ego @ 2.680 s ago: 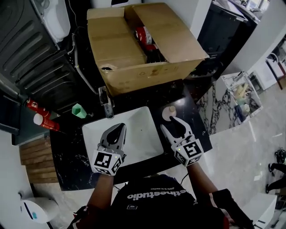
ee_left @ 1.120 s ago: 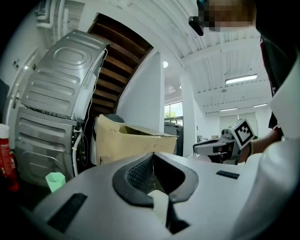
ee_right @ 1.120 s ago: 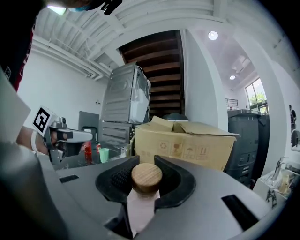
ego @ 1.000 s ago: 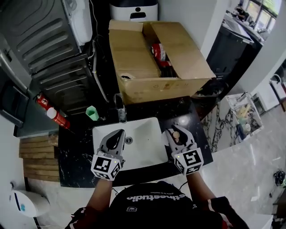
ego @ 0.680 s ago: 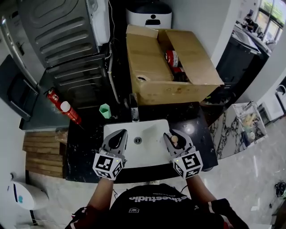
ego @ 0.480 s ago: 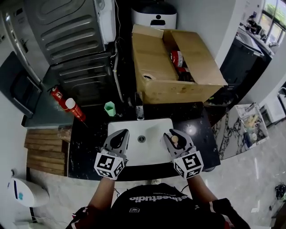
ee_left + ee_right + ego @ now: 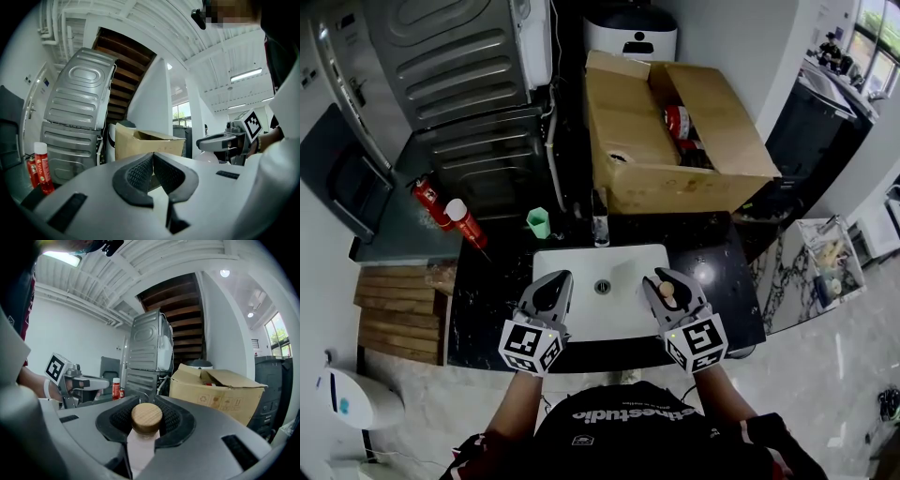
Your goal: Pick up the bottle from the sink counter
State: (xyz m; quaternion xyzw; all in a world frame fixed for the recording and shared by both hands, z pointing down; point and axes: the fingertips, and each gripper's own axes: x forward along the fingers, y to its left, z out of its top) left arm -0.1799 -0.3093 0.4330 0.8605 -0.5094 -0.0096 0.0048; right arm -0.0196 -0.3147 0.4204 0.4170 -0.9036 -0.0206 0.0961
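Observation:
A pale pink bottle (image 7: 140,446) with a round wooden cap (image 7: 146,417) stands between the jaws of my right gripper (image 7: 146,423), which is shut on its neck just under the cap. In the head view the right gripper (image 7: 668,290) holds the bottle (image 7: 667,292) up above the white sink (image 7: 581,267), near the basin's right side. My left gripper (image 7: 551,290) hovers over the sink's left part, shut with nothing in it; in the left gripper view its pads (image 7: 140,172) meet at the tips.
A black marble counter (image 7: 483,300) surrounds the sink, with a tap (image 7: 600,225) and a green cup (image 7: 538,222) behind it. An open cardboard box (image 7: 675,131) stands behind. Red cans (image 7: 459,220) and a grey appliance (image 7: 450,56) are at the left.
The right gripper, empty and open near the bottle on the counter earlier, now holds it lifted over the sink. The head view has shifted; both grippers stay side by side.

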